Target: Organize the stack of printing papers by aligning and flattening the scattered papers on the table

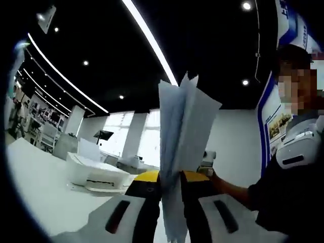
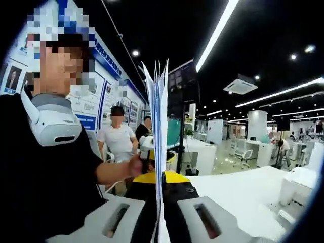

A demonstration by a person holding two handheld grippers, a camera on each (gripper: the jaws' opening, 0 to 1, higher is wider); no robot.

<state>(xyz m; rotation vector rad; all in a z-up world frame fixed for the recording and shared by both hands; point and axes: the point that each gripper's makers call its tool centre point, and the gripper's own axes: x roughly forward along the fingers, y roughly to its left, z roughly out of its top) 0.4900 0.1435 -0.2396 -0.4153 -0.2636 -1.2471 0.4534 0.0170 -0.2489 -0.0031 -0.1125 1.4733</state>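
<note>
Left claw [image 1: 171, 190]: jaws narrow, closed on the papers [image 1: 179, 147], which rise upright between the yellow-tipped jaws and fan apart at the top.
Right claw [image 2: 158, 188]: jaws narrow, clamped on the papers [image 2: 158, 126], seen edge-on as a thin vertical sheaf.
Papers: held in the air between both claws, off the worktop [image 1: 35, 187]; the sheets' top edges are uneven.
Obstruction: in each view the sheaf cuts the middle of the field and hides what lies straight behind it.
Person: dark-clad holder [image 2: 45, 177] at the left of the right gripper view and at the right of the left gripper view [image 1: 288, 197], with a white device [image 2: 53, 124] around the neck; a hand [image 2: 135, 165] shows just beside the sheaf.
Printer: white unit [image 1: 96, 174] on the worktop, left of the claw, well apart from the papers.
Bystanders: a seated person in a white shirt [image 2: 117, 139] and another behind, near a poster wall [image 2: 101, 76].
Worktop: white, smooth; also seen at lower right of the right gripper view [image 2: 243, 195].
Room: black ceiling with long light strips [image 1: 149, 38] and spot lamps, white columns, more white desks, a ceiling air unit [image 2: 241, 84].
</note>
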